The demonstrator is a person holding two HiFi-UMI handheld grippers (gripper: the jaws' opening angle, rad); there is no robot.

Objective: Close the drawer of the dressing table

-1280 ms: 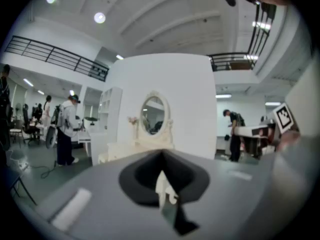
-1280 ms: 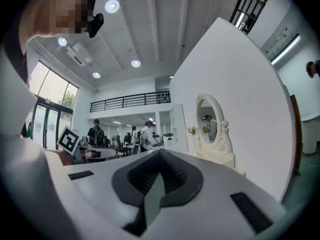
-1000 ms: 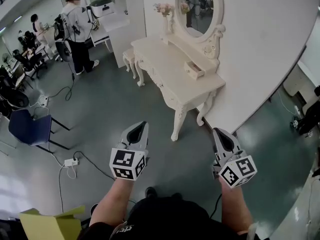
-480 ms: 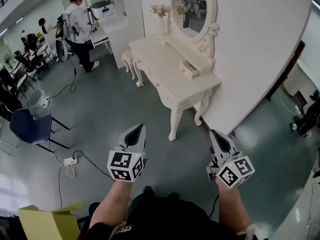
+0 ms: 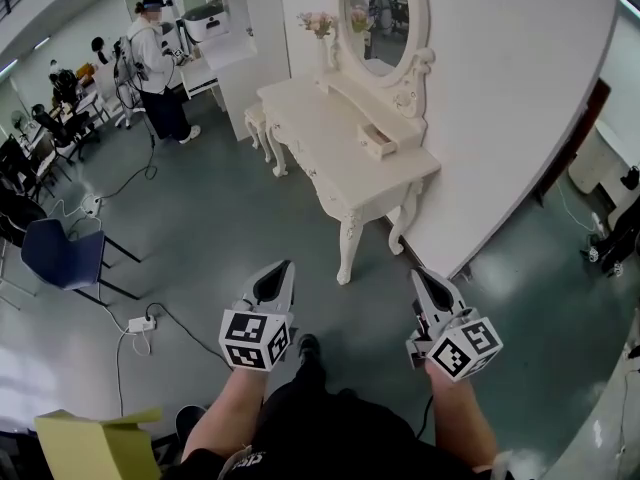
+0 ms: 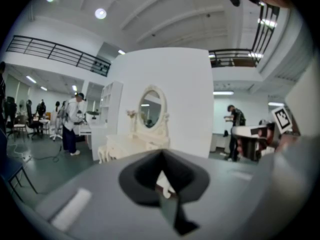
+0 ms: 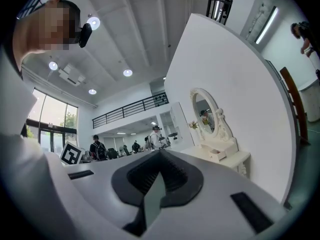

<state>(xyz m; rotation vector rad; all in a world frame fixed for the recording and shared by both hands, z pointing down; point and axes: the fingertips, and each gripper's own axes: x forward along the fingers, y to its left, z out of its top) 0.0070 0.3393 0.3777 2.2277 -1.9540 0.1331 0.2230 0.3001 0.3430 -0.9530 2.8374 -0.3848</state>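
Observation:
The white dressing table (image 5: 335,143) stands against the white wall, with an oval mirror (image 5: 375,13) on top. A small drawer (image 5: 378,142) in its raised shelf sticks out, open. My left gripper (image 5: 279,278) and right gripper (image 5: 424,282) hover over the floor well short of the table, both shut and empty. The left gripper view shows the table (image 6: 131,145) far off beyond the closed left gripper (image 6: 161,157). In the right gripper view the open drawer (image 7: 217,155) shows past the closed right gripper (image 7: 160,157).
A person (image 5: 160,63) stands at the back left by a white desk. A stool (image 5: 257,118) sits beside the table. A blue chair (image 5: 62,255), a power strip (image 5: 140,323) with cables and a yellow box (image 5: 95,446) lie on the left.
Both grippers have drifted a little lower in the head view and stay shut. The right one has shifted slightly left. A shoe now shows between the arms.

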